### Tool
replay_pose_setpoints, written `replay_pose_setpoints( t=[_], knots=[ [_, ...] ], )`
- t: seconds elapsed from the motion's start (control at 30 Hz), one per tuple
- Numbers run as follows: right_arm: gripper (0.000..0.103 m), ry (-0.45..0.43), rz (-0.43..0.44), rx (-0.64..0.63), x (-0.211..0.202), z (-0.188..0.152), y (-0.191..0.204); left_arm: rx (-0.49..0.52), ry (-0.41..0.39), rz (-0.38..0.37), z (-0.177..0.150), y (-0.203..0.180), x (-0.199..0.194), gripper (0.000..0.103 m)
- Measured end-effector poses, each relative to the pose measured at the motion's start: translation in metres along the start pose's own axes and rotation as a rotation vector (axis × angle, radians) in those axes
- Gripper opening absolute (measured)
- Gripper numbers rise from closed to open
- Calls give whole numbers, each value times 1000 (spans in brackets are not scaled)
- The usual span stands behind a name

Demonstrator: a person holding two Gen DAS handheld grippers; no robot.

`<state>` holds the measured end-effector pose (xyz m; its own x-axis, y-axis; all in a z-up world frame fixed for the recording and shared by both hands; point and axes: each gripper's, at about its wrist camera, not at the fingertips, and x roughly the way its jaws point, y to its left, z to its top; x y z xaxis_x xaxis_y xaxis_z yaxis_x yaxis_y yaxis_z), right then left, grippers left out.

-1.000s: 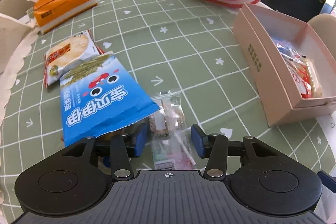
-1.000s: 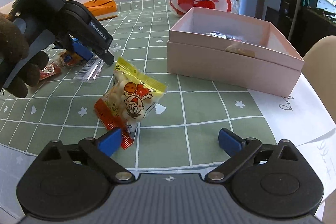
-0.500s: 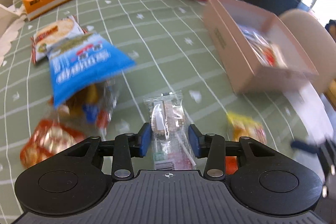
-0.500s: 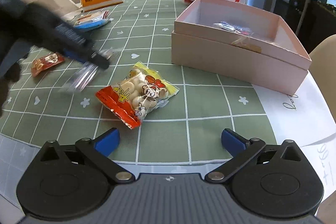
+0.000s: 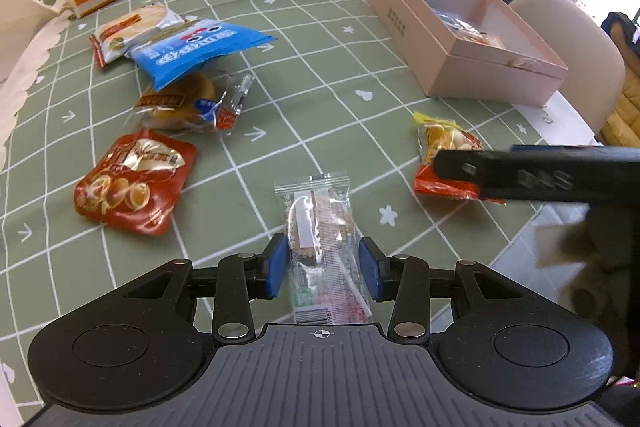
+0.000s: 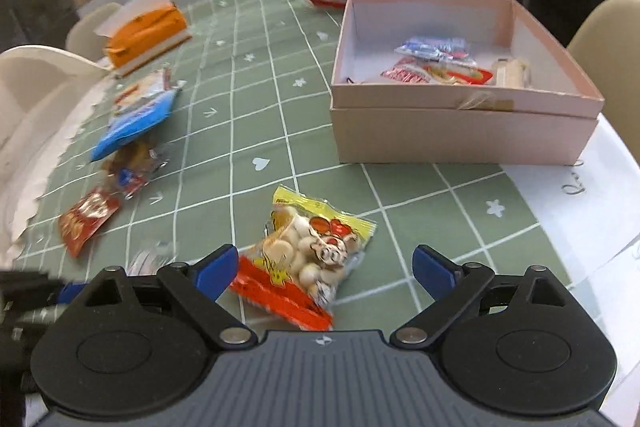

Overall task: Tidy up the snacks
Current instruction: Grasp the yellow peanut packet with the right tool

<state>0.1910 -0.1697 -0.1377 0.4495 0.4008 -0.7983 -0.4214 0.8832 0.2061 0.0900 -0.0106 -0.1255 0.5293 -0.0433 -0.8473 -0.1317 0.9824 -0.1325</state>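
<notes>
L tool (image 5: 323, 269) clamped on clear snack pkt (image 5: 320, 227); R tool (image 6: 324, 269) jaws wide, just been closing, yellow snack bag (image 6: 308, 251) loose between.

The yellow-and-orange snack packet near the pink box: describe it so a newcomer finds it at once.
Start at the open pink box on the green checked tablecloth. On the cloth in front of it lies the yellow-and-orange packet, between the open jaws of the right gripper. Alone among the snacks, it shows round pale biscuits and a cartoon face.
</notes>
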Motion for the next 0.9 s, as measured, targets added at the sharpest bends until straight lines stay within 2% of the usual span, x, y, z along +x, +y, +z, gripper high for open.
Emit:
replay_pose_setpoints(
  t=[0.17, 0.3, 0.43, 0.63, 0.77, 0.9],
  knots=[
    [95, 16, -48, -14, 11, -1, 8, -5, -13, -23, -3, 4, -1, 46],
    [95, -3, -91, -98, 1, -8, 8, -50, -24, -66, -3, 13, -2, 48],
    [95, -14, -172, -193, -7, -17, 6, -59, -27, -98, -3, 18, -2, 48],
    [95, -46, -98, -118, -16, -5, 6, -48, -37, -101, -5, 17, -3, 48],
    [95, -90, -104, -194, -6, 9, 19, -33, -41, -93, -6, 15, -3, 48],
    [95, -3, -64, -235, 14, 18, 18, -51, -39, -111, -6, 19, -3, 48]
  ],
)
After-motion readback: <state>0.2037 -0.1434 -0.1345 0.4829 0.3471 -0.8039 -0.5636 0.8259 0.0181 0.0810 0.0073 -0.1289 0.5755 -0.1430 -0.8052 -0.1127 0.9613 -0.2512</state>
